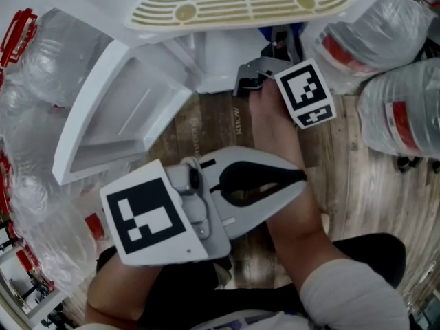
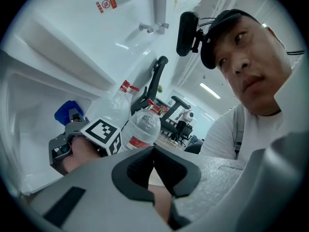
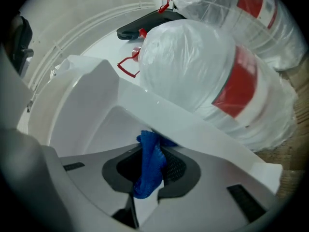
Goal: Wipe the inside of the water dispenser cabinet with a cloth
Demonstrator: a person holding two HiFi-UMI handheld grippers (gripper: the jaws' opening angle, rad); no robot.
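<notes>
The white water dispenser's cabinet point(image 1: 221, 66) stands with its door point(image 1: 120, 112) swung to the left. My right gripper point(image 1: 273, 47) reaches into the opening, shut on a blue cloth point(image 3: 149, 166); its tips are hidden in the head view, where only a bit of the blue cloth point(image 1: 267, 31) shows. In the right gripper view the right gripper point(image 3: 152, 149) holds the cloth against the white inner wall point(image 3: 91, 115). My left gripper point(image 1: 301, 177) is shut with nothing in it, held low over the right forearm. In its own view the left gripper point(image 2: 153, 150) points up at the right gripper point(image 2: 72, 132).
Large water jugs with red labels point(image 1: 381, 19) point(image 1: 405, 115) stand close on the right, and more in clear bags point(image 1: 27, 88) on the left. One jug point(image 3: 217, 76) presses near the cabinet's edge. The drip tray point(image 1: 240, 2) overhangs the opening. The floor point(image 1: 344, 177) is wood.
</notes>
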